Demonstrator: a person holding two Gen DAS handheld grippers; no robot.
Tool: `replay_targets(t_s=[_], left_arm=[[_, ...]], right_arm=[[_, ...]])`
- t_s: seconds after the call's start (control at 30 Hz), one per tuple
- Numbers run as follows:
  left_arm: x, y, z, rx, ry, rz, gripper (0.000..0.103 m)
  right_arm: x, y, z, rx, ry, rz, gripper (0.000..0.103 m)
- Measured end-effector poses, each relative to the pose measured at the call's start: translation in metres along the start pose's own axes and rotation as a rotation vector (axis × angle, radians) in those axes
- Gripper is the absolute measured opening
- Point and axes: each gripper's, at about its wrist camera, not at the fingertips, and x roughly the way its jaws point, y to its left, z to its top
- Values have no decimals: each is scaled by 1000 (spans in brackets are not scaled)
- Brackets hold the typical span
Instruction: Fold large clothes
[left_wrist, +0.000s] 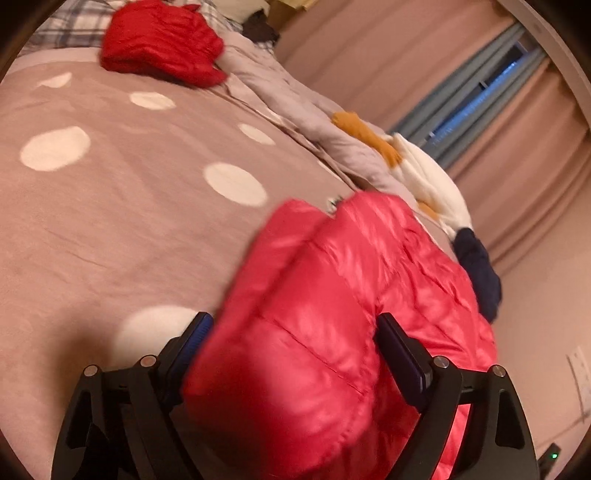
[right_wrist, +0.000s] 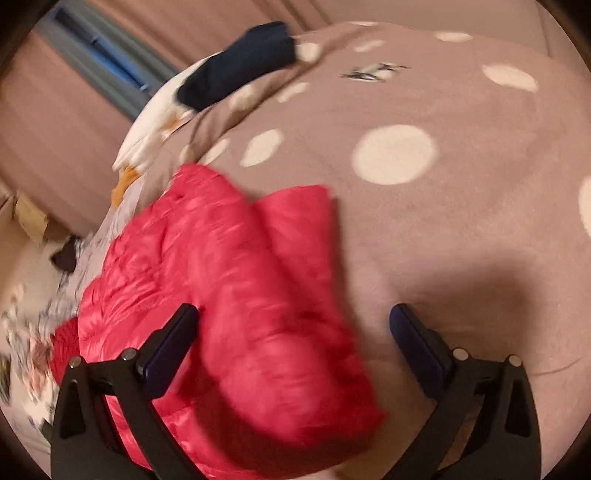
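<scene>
While the left gripper is spread around a puffy fold of the pink down jacket, no pinch is confirmed. The right gripper is spread, gripping nothing. The jacket is spread toward 11 o'clock on the dotted blanket. Light, soft, slippery fabric is judged; hem seams are advised as holds.

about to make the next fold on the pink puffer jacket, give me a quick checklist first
1. Pink puffer jacket between the left gripper fingers: ok.
2. Left fingers pressing it: cannot tell, blurred.
3. Right gripper open: ok, its right finger stands off the fabric.
4. Bare dotted blanket beside the jacket to fold onto: ok.
5. Folded red jacket out of the way: ok, at the far end.
6. Navy garment apart from the jacket: ok.
</scene>
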Motion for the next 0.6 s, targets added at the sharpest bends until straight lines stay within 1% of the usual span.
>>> replay_targets(t_s=[0.03,0.07,0.13,0.17,0.2,0.23,0.27,0.3,0.33,0.4,0.47,0.5,0.53,0.6], left_arm=[[3,3,1,-14,12,-10,86],[7,7,1,-29,23,-25,81],[9,7,0,-23,21,-38,77],[10,6,0,-20,17,-38,73],[9,5,0,-21,14,-38,68],[9,5,0,-27,8,-34,66],[5,5,0,-38,-4,-28,61],[3,3,2,-36,-11,-26,56],[0,1,4,-22,-21,-20,54],[-10,-8,8,47,-69,19,49],[-26,-16,13,110,-145,76,47],[-32,-18,15,127,-167,88,46],[-40,-20,20,144,-187,82,46],[-57,-22,32,160,-198,-19,46]], right_arm=[[4,6,-3,-8,19,53,98],[10,11,-7,-19,23,65,98],[14,17,-14,-69,-37,15,85],[16,19,-15,-94,-59,14,82],[16,18,-16,-110,-76,13,74],[16,17,-17,-117,-73,13,69],[16,17,-17,-122,-67,17,67],[14,16,-15,-130,-67,21,61],[14,17,-14,-139,-68,34,56],[15,19,-13,-158,-71,46,52],[22,30,-15,-210,-61,42,50],[25,36,-13,-234,-55,45,48],[30,45,-16,-264,-44,52,48],[34,55,-24,-289,-32,57,48]])
